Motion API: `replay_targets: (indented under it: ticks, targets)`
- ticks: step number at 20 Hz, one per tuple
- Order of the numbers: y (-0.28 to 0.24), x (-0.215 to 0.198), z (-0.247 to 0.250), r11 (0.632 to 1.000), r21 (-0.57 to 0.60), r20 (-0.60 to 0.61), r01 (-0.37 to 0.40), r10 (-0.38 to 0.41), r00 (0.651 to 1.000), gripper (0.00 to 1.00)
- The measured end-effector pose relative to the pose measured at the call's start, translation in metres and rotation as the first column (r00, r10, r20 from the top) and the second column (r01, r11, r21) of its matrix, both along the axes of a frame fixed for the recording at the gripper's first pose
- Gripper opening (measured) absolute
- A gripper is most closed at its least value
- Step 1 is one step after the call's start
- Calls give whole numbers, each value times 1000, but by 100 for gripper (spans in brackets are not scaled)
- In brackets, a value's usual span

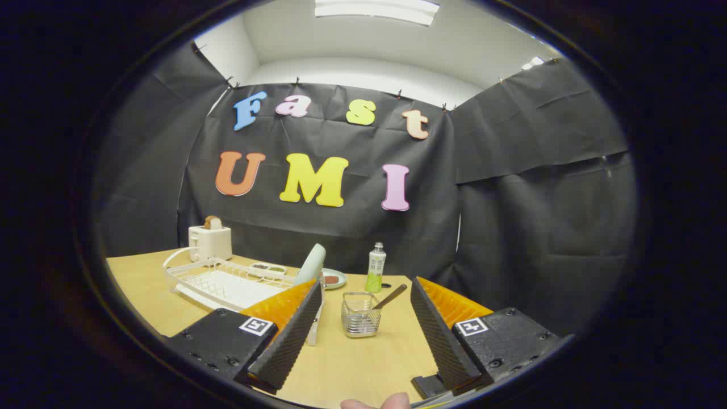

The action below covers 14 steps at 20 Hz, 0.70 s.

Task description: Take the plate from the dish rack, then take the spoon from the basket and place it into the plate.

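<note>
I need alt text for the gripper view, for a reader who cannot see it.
The gripper is open above a wooden table, with a wire basket holding a spoon just ahead between its fingers. Beyond the left finger, a plate stands in a white dish rack.

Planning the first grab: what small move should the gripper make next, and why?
Probably swing the open gripper toward the plate, which stands on edge in the rack beyond one finger. The fingers hold nothing and now frame the basket with the spoon, which comes second.
</note>
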<state>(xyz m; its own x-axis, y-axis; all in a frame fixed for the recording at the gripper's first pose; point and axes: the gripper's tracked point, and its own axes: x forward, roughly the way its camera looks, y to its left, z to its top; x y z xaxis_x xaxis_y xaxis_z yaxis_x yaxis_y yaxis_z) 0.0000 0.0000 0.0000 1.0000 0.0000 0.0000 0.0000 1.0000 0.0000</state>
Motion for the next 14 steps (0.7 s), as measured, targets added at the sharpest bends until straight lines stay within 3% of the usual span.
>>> replay_targets:
  ticks: [14]
  targets:
    - [-3, -1, -5, 1000, 25, -14, 19, -19, 1000, 100]
